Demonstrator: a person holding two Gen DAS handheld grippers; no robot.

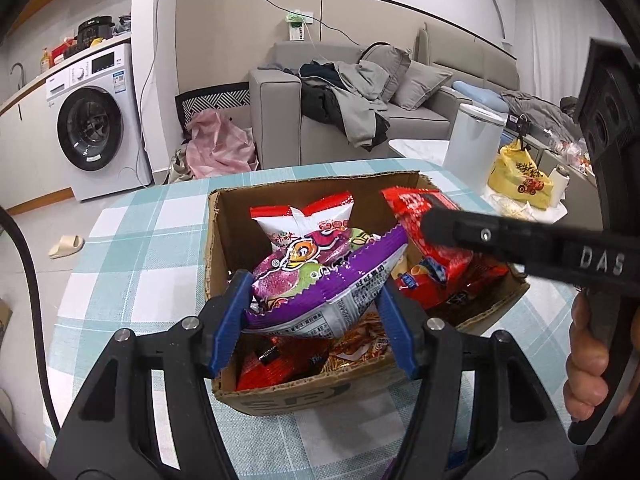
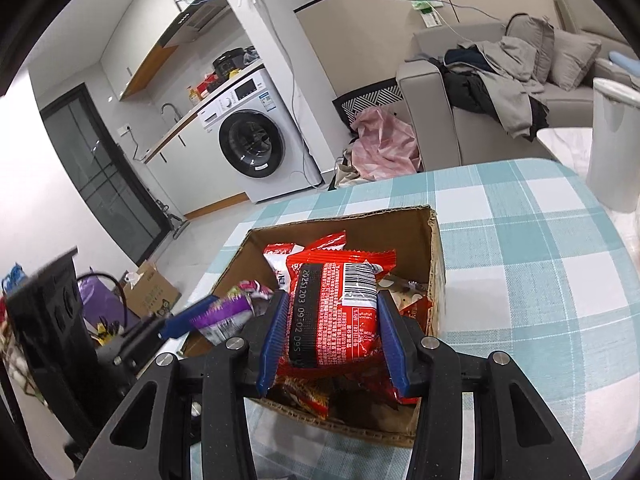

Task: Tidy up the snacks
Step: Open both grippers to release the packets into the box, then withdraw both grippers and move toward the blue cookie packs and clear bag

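Note:
An open cardboard box (image 1: 224,216) stands on the checked tablecloth and holds several snack packets. My left gripper (image 1: 316,312) is shut on a purple snack packet (image 1: 320,280) and holds it over the box. A white and red packet (image 1: 304,220) stands at the back of the box. My right gripper (image 2: 332,340) is shut on a red snack packet (image 2: 336,304) over the box (image 2: 436,248). In the left wrist view the right gripper's arm reaches in from the right with the red packet (image 1: 432,256). The purple packet (image 2: 228,312) shows at the left in the right wrist view.
The table (image 1: 140,240) has a teal and white checked cloth. A white cylindrical bin (image 1: 472,144) and a yellow bag (image 1: 520,180) stand beyond the table at the right. A grey sofa (image 1: 280,120) with clothes and a washing machine (image 1: 92,124) are behind.

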